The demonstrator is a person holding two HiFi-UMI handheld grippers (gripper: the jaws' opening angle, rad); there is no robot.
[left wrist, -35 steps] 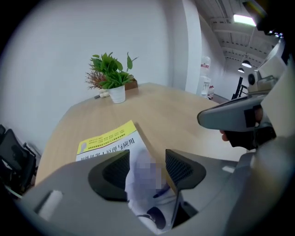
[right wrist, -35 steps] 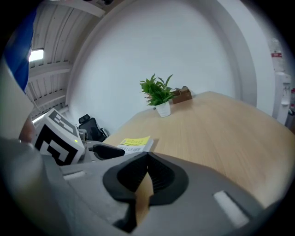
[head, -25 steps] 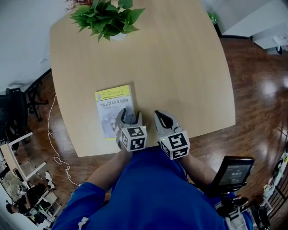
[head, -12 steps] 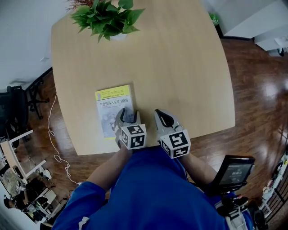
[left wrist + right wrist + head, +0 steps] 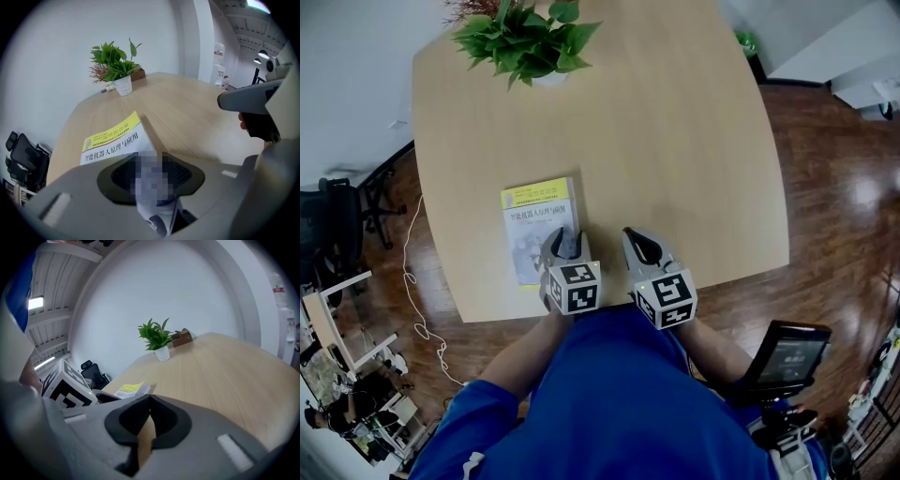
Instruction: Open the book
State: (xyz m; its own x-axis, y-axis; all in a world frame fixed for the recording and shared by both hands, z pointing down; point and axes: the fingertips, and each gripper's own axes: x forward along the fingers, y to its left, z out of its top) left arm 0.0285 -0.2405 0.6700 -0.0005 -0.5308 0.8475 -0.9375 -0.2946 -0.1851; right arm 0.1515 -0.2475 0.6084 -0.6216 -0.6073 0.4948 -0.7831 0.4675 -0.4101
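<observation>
I am watching the left gripper finishing a squeeze: its jaws have just been narrowing and are now standing part-way apart, with the near right corner of the book showing between them, and I am not seeing the cover lifting. The book is lying closed and flat, cover up, its yellow band at the far end, on the near left part of the table, close to the near edge. Just to the right of it, the right gripper is hovering over bare wood with its jaws clenched tip to tip on nothing, only a sliver of tabletop showing through the slit below the tips. The two grippers are sitting side by side, near each other but apart, in front of my operator's blue top. A potted plant is standing at the far edge of the table, well apart from the book. A black office chair is waiting on the dark wooden floor off to the left.
</observation>
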